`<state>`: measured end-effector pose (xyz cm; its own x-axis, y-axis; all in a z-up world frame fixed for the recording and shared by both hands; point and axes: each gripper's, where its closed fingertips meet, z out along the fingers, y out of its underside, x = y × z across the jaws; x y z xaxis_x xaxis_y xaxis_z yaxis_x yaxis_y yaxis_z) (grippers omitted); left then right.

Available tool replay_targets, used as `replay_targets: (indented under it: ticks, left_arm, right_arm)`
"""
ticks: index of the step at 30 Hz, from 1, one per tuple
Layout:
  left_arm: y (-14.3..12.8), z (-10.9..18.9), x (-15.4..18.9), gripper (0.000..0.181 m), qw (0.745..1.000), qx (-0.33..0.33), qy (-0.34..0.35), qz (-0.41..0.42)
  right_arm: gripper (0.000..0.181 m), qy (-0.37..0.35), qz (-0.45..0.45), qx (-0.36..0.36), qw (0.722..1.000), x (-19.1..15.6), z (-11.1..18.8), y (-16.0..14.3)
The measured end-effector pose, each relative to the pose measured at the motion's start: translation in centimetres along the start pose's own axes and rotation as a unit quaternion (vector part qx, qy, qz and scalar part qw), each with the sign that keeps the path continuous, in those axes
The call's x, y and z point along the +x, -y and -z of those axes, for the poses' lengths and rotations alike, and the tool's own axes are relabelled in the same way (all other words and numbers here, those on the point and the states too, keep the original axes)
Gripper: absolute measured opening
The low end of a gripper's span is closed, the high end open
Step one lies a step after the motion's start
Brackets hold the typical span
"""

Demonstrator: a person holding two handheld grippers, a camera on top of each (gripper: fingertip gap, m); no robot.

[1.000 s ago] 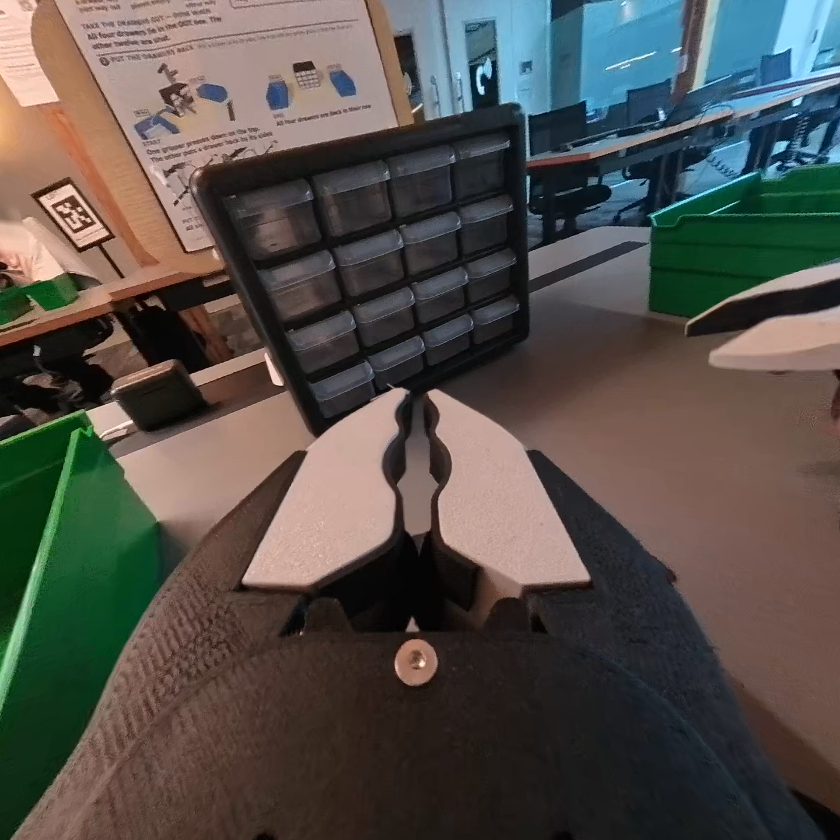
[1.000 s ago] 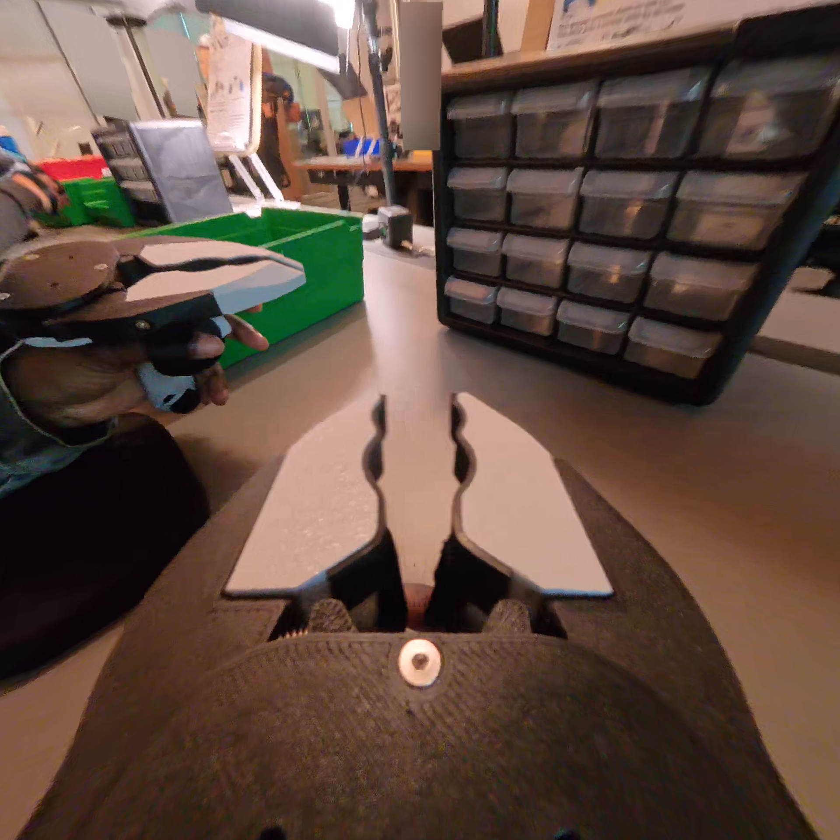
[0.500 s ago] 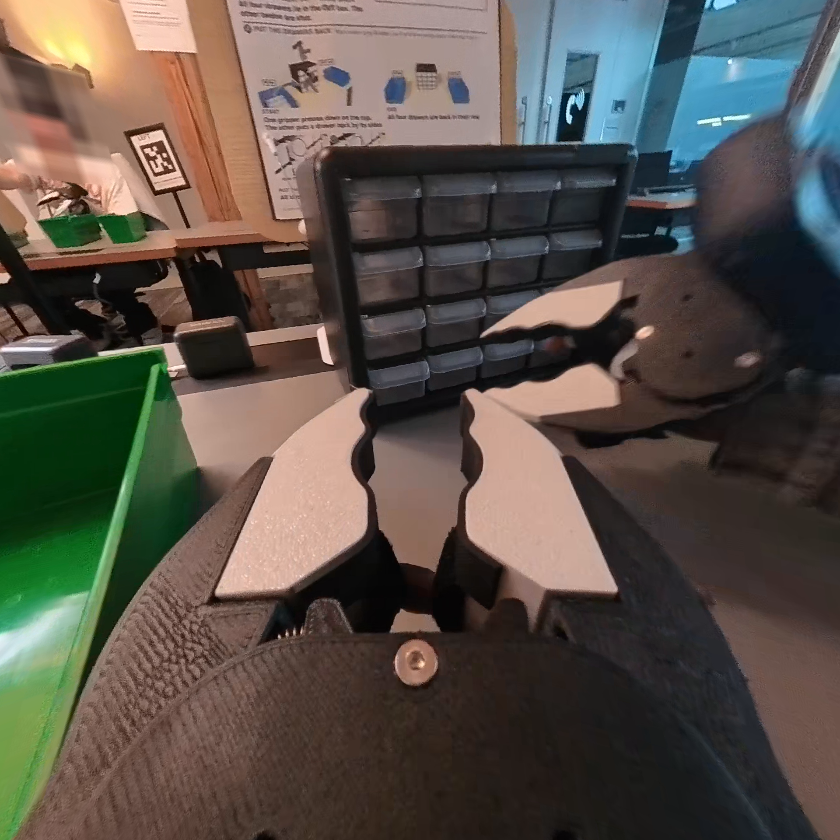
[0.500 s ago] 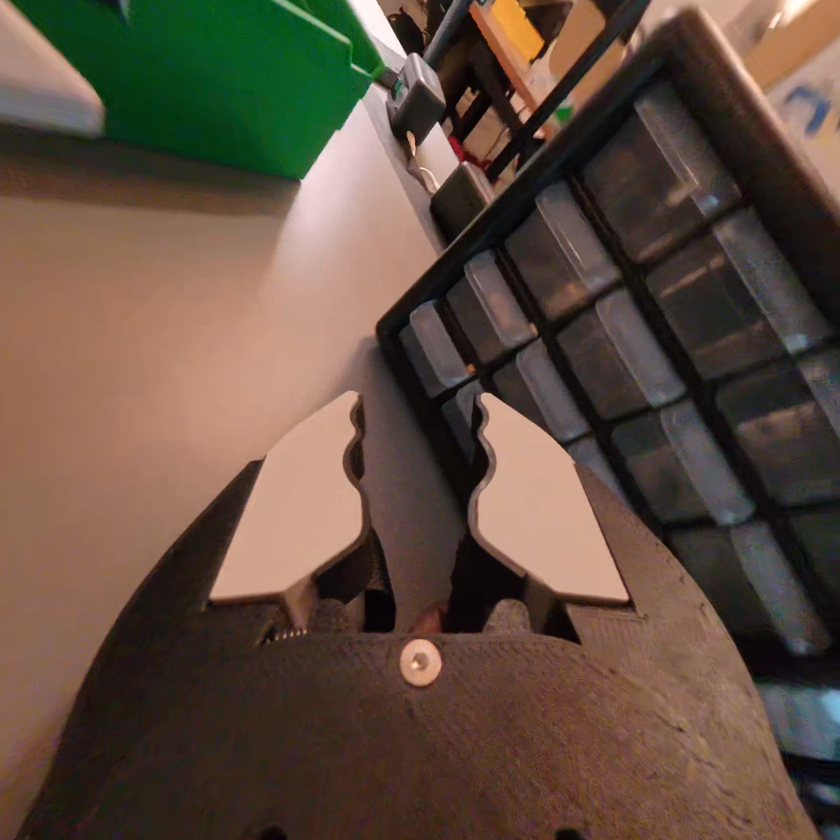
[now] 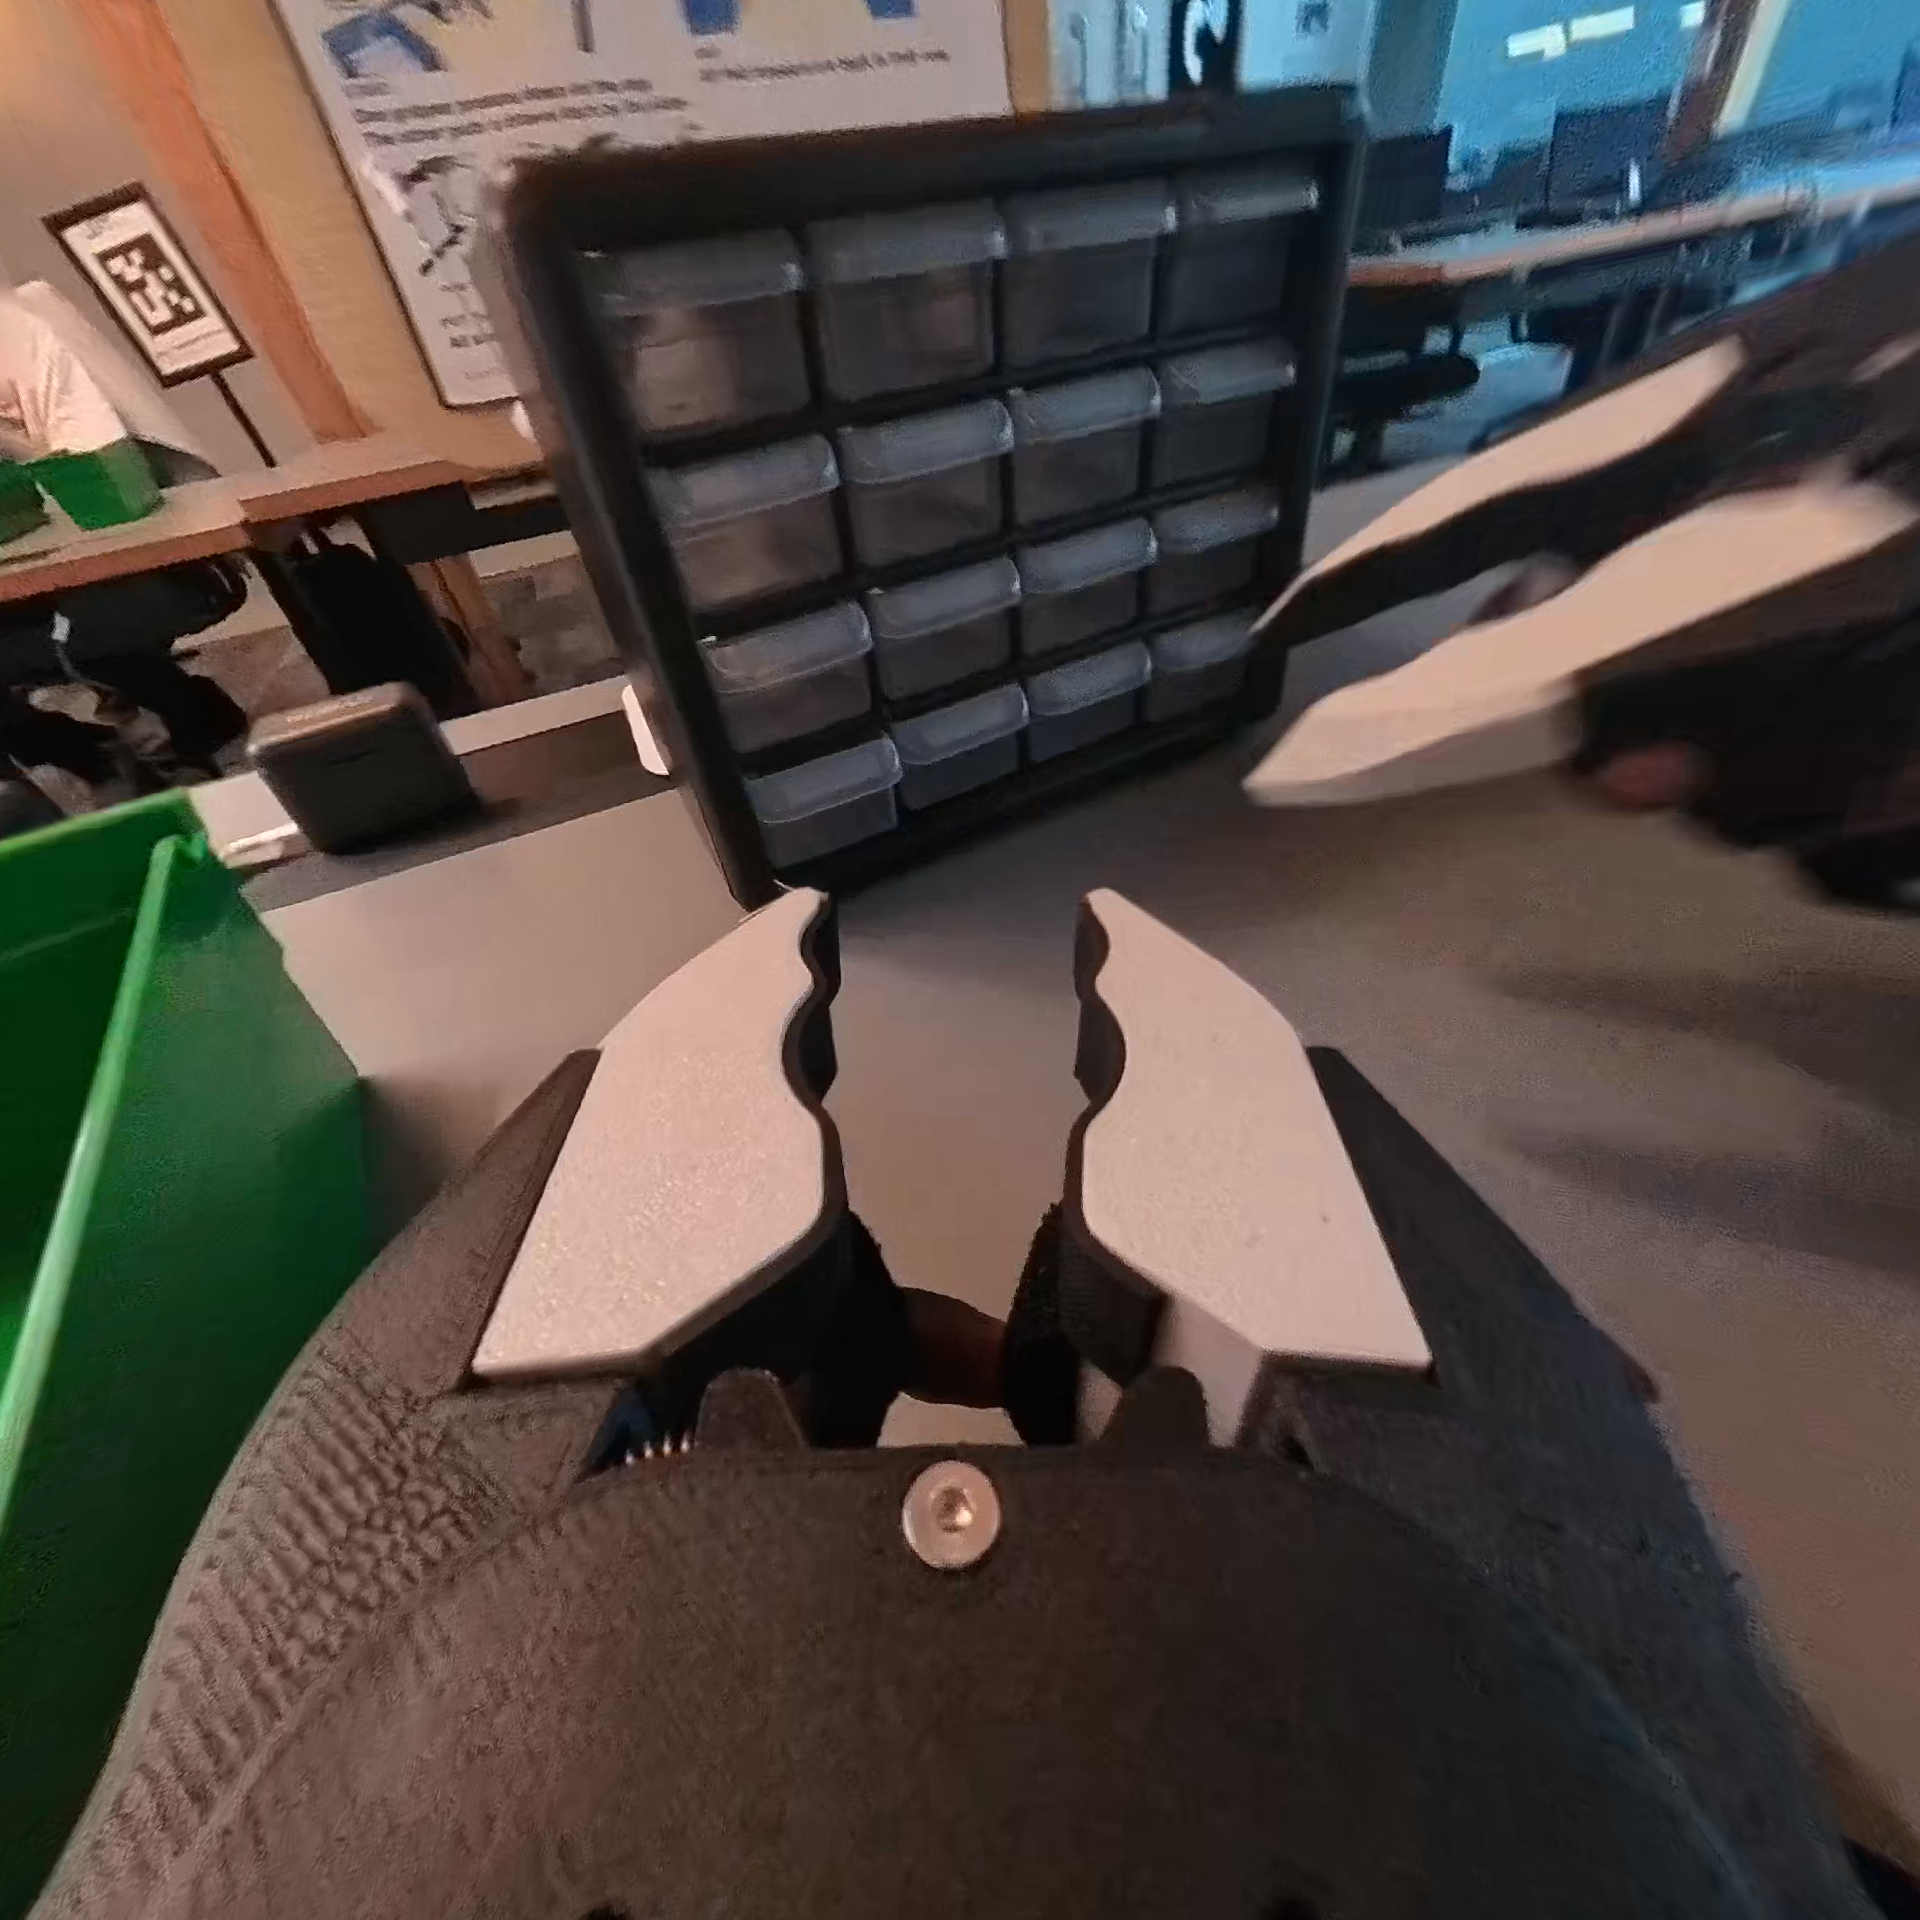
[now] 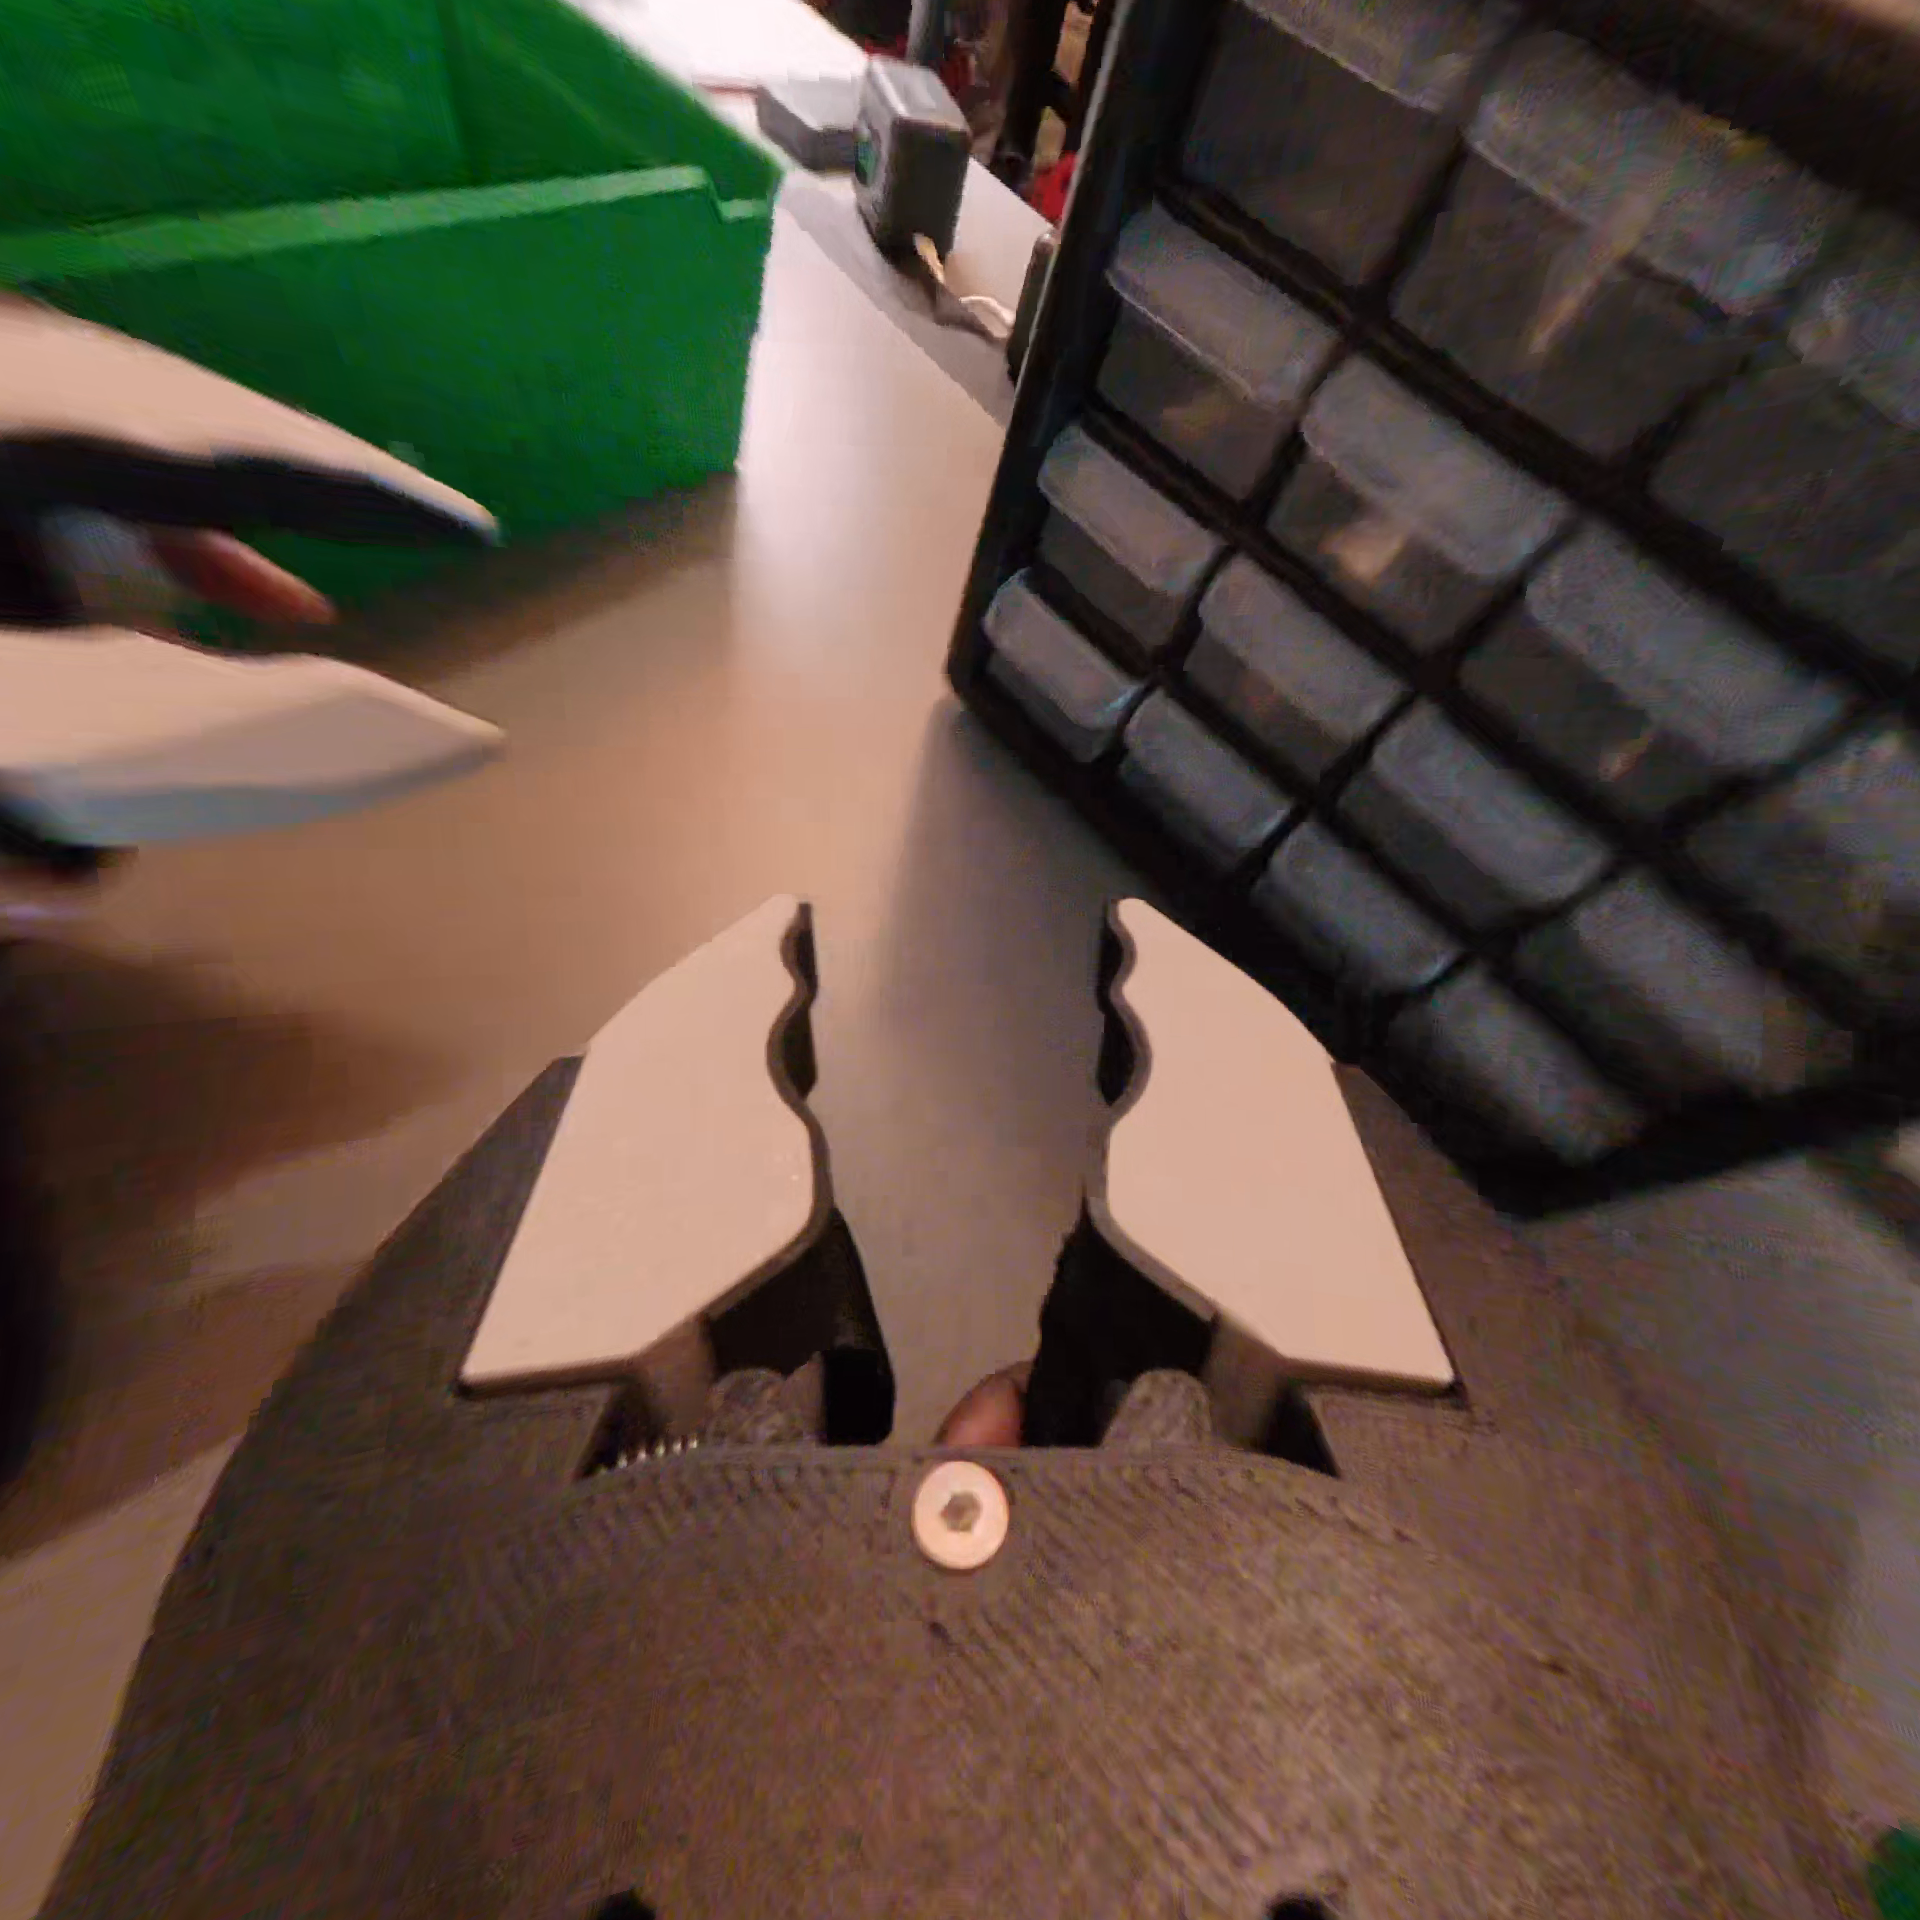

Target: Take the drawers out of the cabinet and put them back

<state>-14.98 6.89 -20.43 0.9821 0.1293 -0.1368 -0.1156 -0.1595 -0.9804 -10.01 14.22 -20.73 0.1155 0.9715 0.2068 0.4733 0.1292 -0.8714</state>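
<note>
A black cabinet with several clear drawers, all pushed in, stands upright on the grey table. My left gripper is open and empty, a short way in front of the cabinet's lower left corner. My right gripper is open and empty, close to the cabinet's bottom left drawer, and the view is tilted and blurred. The right gripper also shows at the right of the left wrist view, near the bottom right drawers. The left gripper shows at the left of the right wrist view.
A green bin stands at my left; it also shows in the right wrist view. A small dark box lies behind it beside the cabinet. Posters and other tables are in the background.
Both grippers have opened wider. The right gripper has drawn back to the right of the cabinet's front. The left view has swung a little and now sits slightly left of the cabinet.
</note>
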Motion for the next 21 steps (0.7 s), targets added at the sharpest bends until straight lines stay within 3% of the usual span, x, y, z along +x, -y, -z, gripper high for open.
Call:
replay_targets:
  ticks: [3, 6, 9, 12, 14, 18, 21]
  left_arm:
    - [-1.6, -1.4, 1.4, 0.044, 0.996, -0.051, -0.032, -0.069]
    - [-1.8, -3.1, 2.9, 0.044, 0.99, -0.072, -0.096, -0.07]
    - [0.5, -5.7, 1.1, 0.046, 0.992, -0.034, -0.07, -0.105]
    - [0.7, -9.3, -1.5, 0.049, 0.981, -0.041, -0.017, -0.189]
    - [-0.1, -11.1, -2.8, 0.048, 0.963, -0.046, 0.017, -0.266]
    - [-1.3, -12.7, -4.2, 0.043, 0.894, -0.052, 0.068, -0.44]
    - [-2.9, -13.6, -4.9, 0.033, 0.861, -0.086, 0.071, -0.496]
  right_arm:
    - [0.055, 0.027, -0.107, 0.055, 0.992, -1.6, 5.0, -0.8]
    - [0.051, 0.032, -0.149, 0.128, 0.98, -3.1, 7.7, -2.1]
    - [0.052, 0.041, -0.189, 0.154, 0.969, -3.7, 8.6, -3.2]
    - [0.051, 0.037, -0.197, 0.181, 0.963, -3.1, 9.4, -2.7]
    - [0.052, 0.042, -0.202, 0.177, 0.962, -3.1, 9.4, -2.8]
    - [0.052, 0.045, -0.198, 0.179, 0.963, -3.3, 9.4, -2.8]
    - [0.052, 0.045, -0.199, 0.179, 0.963, -3.3, 9.4, -2.8]
